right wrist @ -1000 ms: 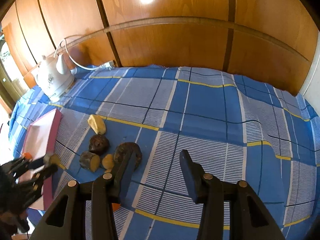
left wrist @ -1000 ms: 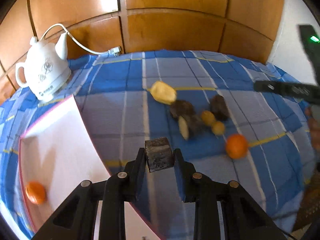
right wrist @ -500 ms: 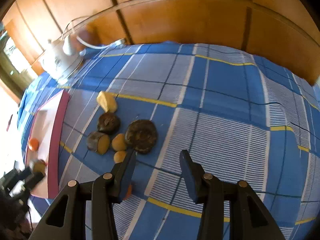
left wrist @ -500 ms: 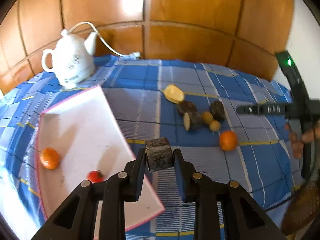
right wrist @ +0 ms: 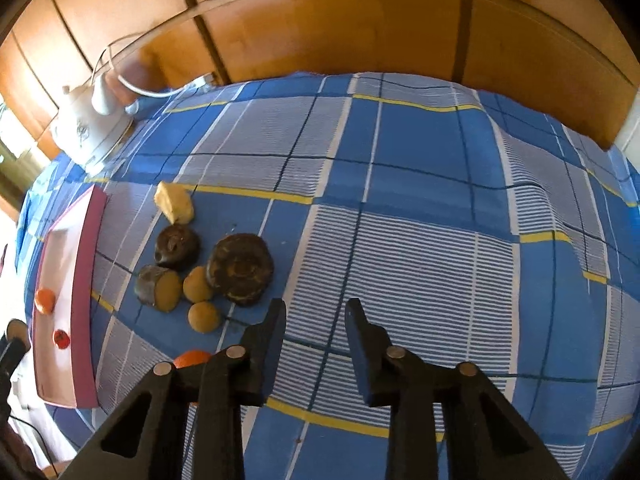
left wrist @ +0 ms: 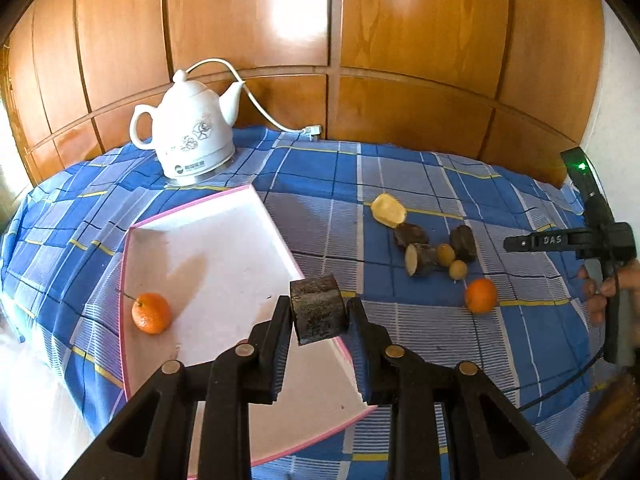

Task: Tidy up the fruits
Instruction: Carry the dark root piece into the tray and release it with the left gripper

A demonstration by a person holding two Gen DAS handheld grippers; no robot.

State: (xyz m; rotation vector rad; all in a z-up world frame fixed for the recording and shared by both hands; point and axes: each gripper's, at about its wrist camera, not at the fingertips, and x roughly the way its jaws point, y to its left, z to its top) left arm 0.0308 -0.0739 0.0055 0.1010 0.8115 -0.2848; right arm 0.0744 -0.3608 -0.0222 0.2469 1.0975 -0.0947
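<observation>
Since a moment before, the left tool [left wrist: 318, 312] had swung over the tray [left wrist: 208, 240], pinching a dark chunk [left wrist: 318, 310] above its edge. Right tool [right wrist: 316, 320] was spread, holding nothing. One orange [left wrist: 151, 313] lay inside; many fruits [right wrist: 208, 264] still waited on the cloth [right wrist: 400, 200].

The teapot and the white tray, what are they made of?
The teapot looks like glazed ceramic: glossy white with a painted flower pattern, though shiny plastic is possible. The tray looks like smooth matte plastic, thin-walled with a pink rim; coated cardboard can't be ruled out.
</observation>
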